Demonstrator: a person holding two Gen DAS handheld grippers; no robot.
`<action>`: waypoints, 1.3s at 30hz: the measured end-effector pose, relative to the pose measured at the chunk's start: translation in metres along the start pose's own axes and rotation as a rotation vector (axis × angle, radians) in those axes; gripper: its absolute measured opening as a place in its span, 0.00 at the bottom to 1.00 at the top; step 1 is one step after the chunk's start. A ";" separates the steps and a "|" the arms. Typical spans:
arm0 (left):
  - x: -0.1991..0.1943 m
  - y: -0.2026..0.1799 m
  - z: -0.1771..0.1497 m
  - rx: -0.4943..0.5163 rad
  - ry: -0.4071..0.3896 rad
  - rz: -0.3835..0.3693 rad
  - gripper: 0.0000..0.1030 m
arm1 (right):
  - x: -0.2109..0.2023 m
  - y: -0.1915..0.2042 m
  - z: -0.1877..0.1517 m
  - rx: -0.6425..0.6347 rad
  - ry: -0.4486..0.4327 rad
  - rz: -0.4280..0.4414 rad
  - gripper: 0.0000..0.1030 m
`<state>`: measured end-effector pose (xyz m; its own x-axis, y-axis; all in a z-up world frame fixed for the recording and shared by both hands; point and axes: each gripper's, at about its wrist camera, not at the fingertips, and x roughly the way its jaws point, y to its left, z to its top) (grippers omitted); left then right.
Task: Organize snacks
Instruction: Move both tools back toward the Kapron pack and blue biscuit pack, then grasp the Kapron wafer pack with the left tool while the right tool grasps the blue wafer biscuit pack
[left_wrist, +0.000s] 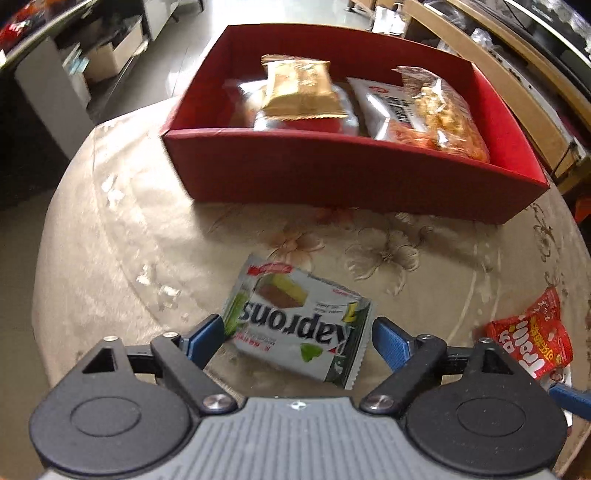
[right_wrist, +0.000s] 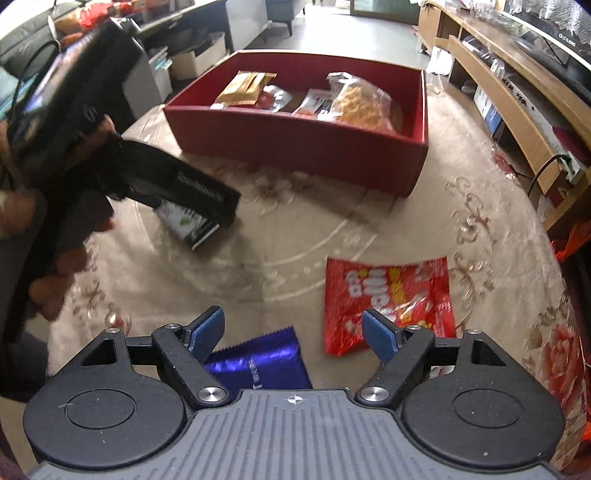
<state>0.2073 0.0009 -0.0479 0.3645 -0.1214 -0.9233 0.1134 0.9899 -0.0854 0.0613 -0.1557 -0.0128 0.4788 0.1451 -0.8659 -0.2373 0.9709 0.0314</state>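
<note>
Left wrist: left gripper (left_wrist: 298, 330) fingers spread around Kaprons pack (left_wrist: 295, 325), not pinching; red box (left_wrist: 332, 173) at 12 o'clock. Right gripper (right_wrist: 293, 330) spread, empty.

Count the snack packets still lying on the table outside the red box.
3: the Kaprons wafer packet between the left fingers, the red candy bag and the blue packet near the right fingers. Others may be hidden.

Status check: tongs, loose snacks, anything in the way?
Both tongs open, left astride Kaprons wafer pack, right over blue packet. Red gummy bag loose. Red box unobstructed.
</note>
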 end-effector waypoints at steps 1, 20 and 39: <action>-0.001 0.003 -0.002 -0.012 0.000 -0.004 0.82 | 0.002 0.001 -0.001 -0.008 0.010 0.002 0.84; -0.009 0.035 -0.032 -0.460 0.024 -0.079 0.68 | -0.006 0.013 0.000 -0.074 0.006 0.069 0.84; -0.018 0.048 -0.046 -0.276 0.042 0.014 0.53 | 0.003 0.003 -0.007 -0.090 0.049 0.047 0.84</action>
<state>0.1639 0.0537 -0.0526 0.3251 -0.1101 -0.9393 -0.1496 0.9747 -0.1660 0.0563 -0.1541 -0.0190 0.4245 0.1780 -0.8877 -0.3343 0.9420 0.0291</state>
